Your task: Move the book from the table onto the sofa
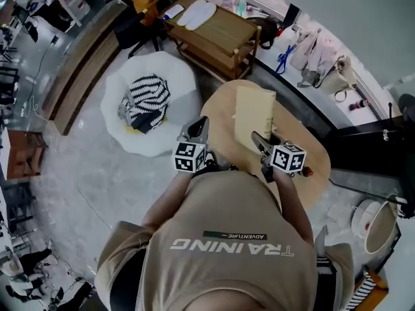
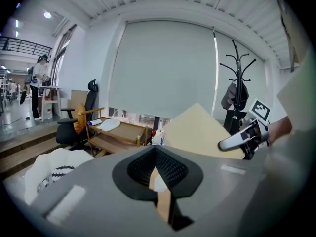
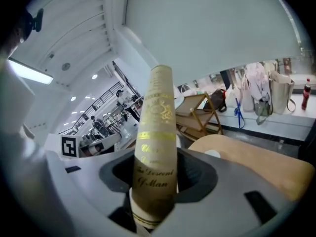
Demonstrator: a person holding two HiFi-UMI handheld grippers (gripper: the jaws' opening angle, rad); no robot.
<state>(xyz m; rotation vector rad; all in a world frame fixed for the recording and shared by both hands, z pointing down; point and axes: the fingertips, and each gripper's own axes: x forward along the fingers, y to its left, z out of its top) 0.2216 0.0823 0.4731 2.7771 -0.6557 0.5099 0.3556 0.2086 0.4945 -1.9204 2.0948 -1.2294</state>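
My right gripper [image 1: 260,142] is shut on a tan book [image 1: 254,112] and holds it off the round wooden table [image 1: 312,173]. In the right gripper view the book's gold-lettered spine [image 3: 155,147] stands upright between the jaws of that gripper [image 3: 155,184], with the table [image 3: 247,157] below. The left gripper [image 1: 196,132] hovers to the left of the book with nothing in it; its jaws [image 2: 158,169] look shut. The left gripper view shows the book [image 2: 197,132] and the right gripper [image 2: 244,138]. A white beanbag sofa [image 1: 178,76] lies to the left.
A black-and-white striped cushion [image 1: 146,99] lies on the sofa. Behind the table stand a wooden shelf cart [image 1: 217,34] and an office chair [image 2: 79,117]. A coat rack [image 2: 239,78] rises at the right, and bags [image 1: 318,50] line the wall ledge.
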